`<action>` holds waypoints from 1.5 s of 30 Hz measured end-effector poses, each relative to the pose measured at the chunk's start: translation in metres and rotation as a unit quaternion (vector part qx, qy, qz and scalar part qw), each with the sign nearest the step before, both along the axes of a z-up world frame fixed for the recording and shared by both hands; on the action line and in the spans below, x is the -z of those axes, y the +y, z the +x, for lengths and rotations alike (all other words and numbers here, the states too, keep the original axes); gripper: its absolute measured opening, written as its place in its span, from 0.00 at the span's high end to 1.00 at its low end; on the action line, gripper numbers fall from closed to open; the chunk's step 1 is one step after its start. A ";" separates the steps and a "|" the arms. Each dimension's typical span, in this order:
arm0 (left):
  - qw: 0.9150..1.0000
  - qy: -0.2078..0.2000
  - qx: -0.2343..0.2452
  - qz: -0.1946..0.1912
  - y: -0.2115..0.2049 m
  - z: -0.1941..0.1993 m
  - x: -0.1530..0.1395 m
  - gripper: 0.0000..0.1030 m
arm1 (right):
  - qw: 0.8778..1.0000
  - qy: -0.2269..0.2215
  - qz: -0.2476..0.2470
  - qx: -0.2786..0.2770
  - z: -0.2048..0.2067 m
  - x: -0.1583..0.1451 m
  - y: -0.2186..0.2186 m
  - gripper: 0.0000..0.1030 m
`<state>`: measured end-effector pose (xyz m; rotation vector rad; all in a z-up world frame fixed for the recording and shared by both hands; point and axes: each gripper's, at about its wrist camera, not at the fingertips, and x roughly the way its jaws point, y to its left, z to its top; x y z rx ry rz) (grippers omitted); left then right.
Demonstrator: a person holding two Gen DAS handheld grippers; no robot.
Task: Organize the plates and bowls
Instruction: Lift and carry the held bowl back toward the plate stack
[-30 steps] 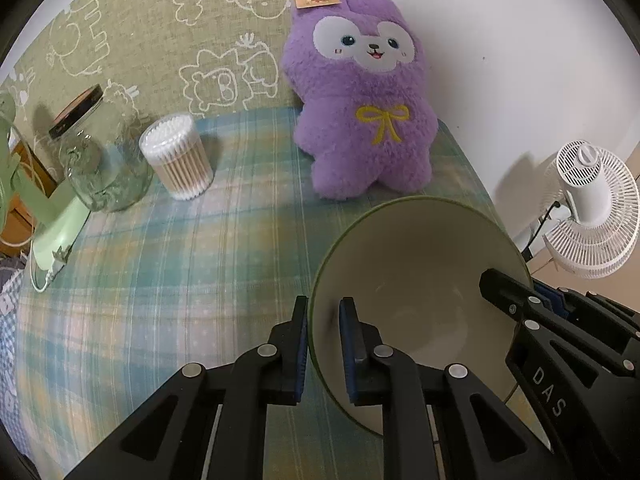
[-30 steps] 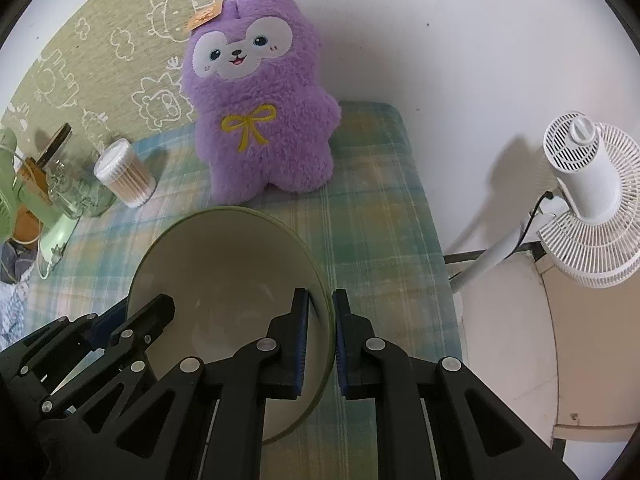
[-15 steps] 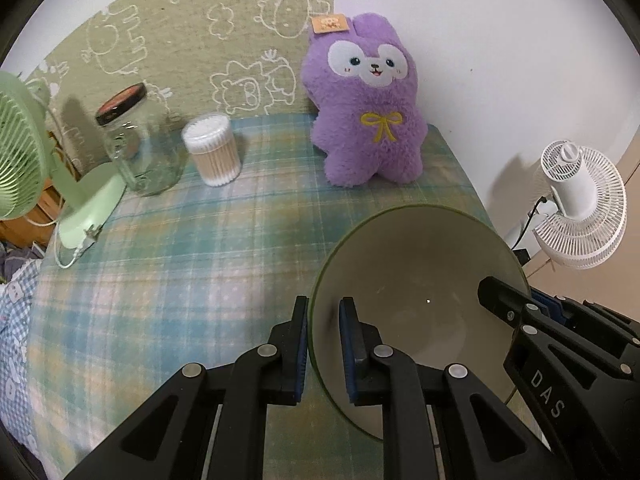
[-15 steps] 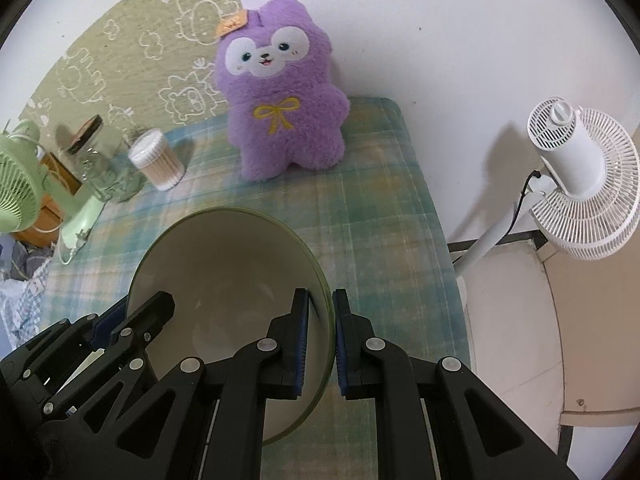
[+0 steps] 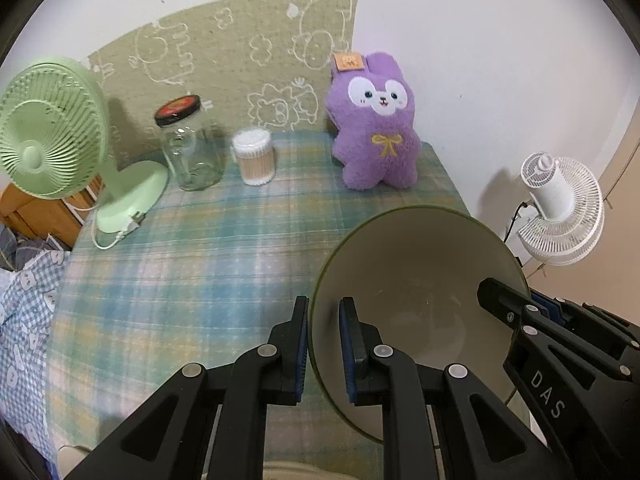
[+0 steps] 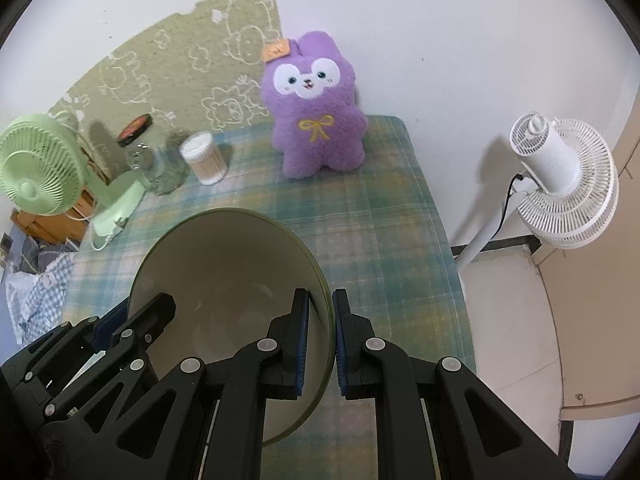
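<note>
A large bowl, cream inside with an olive-green rim, is held in the air above the plaid tablecloth. My left gripper is shut on its left rim. My right gripper is shut on its right rim; the bowl fills the lower middle of the right wrist view. Each gripper shows in the other's view: the right one in the left wrist view, the left one in the right wrist view. No other plates or bowls are clearly in view.
At the table's back stand a purple plush toy, a cotton-swab tub, a glass jar and a green desk fan. A white floor fan stands off the table's right edge. Blue checked cloth lies left.
Both grippers have lifted and drawn back with the bowl. The plush, jar and tub look smaller and farther away, and the green fan has come fully into view.
</note>
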<state>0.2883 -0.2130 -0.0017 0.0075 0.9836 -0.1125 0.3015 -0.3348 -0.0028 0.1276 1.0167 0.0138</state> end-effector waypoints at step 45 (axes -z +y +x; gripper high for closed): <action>1.000 -0.011 -0.004 -0.016 0.221 -0.133 -0.019 0.88 | 1.000 -0.005 -0.018 -0.009 -0.146 -0.022 0.227 0.86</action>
